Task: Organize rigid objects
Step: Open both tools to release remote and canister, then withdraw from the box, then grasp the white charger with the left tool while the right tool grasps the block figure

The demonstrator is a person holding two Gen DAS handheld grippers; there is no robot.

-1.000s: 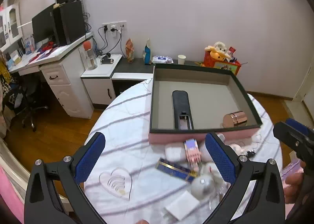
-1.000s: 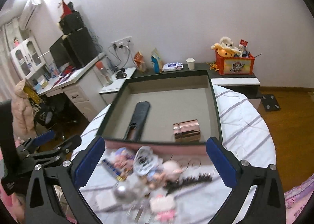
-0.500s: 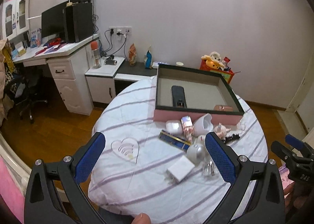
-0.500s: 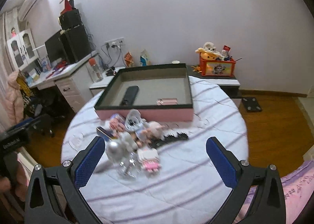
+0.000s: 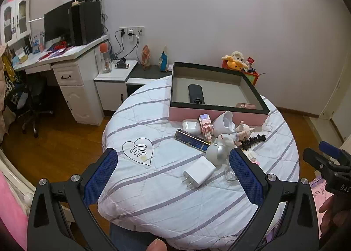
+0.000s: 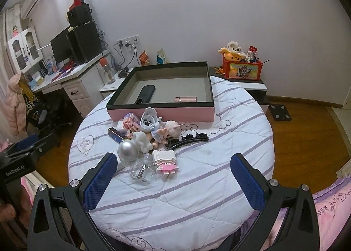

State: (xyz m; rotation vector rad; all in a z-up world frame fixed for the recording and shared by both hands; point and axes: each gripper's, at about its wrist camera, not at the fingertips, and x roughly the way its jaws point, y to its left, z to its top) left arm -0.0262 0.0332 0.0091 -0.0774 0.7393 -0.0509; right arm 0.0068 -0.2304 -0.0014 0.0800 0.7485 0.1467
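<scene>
A pink box with a black rim (image 5: 215,115) (image 6: 162,113) stands at the far side of the round table. In it lie a black remote (image 5: 196,94) (image 6: 145,93) and a rose-gold case (image 5: 245,105) (image 6: 185,99). In front of the box lies a pile of small items: a white charger (image 5: 199,171), a dark blue bar (image 5: 192,140), a silver ball (image 6: 128,150), a block figure (image 6: 165,161), a glass bottle (image 6: 142,169), a black hair clip (image 6: 187,139), dolls. My left gripper (image 5: 173,175) is open and empty, held back over the near table edge. My right gripper (image 6: 173,175) is open and empty too.
The table has a white quilted cover with purple stripes (image 6: 197,185). A clear heart-shaped piece (image 5: 138,150) lies left of the pile. A white desk with a monitor (image 5: 65,62) stands at the left. An orange toy bin (image 6: 241,67) sits behind the table.
Both grippers have pulled back and up from the box and pile, so the whole table now shows. Both stay open and empty.
</scene>
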